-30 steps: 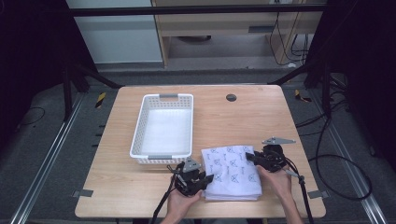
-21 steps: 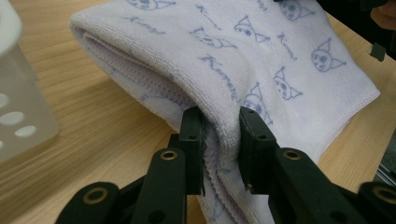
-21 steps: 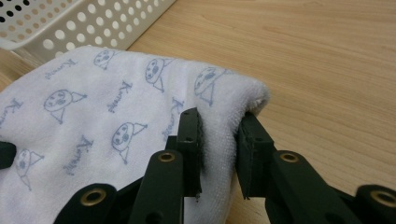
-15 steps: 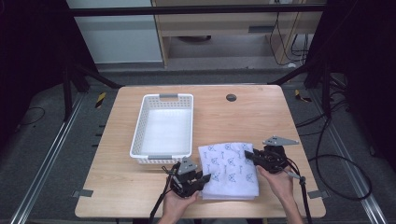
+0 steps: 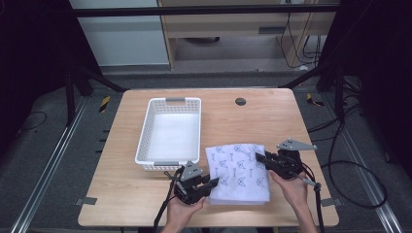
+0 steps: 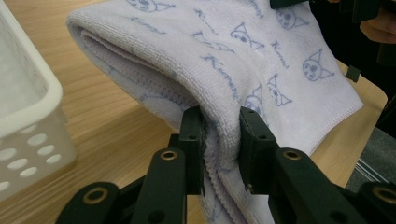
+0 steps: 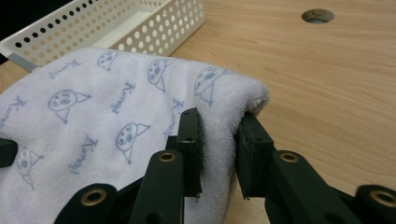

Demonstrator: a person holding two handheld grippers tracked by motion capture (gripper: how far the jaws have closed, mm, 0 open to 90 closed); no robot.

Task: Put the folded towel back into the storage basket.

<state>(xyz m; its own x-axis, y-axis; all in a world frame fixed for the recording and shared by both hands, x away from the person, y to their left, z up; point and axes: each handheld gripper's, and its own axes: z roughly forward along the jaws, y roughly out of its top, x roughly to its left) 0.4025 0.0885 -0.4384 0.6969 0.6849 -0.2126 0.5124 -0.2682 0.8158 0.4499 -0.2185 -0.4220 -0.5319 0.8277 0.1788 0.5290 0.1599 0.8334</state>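
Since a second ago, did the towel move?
Yes, a little. The towel, pinched by the left gripper and right gripper, now has its far edge nearer the white basket, and its near end is lifting off the table.

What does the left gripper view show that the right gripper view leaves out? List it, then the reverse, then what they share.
Left gripper view alone: the folded towel's layered side edge and the table's corner. Right gripper view alone: the round cable hole in the tabletop. Both: the white perforated basket, the wooden table, and each view's own jaws clamped on the printed towel.
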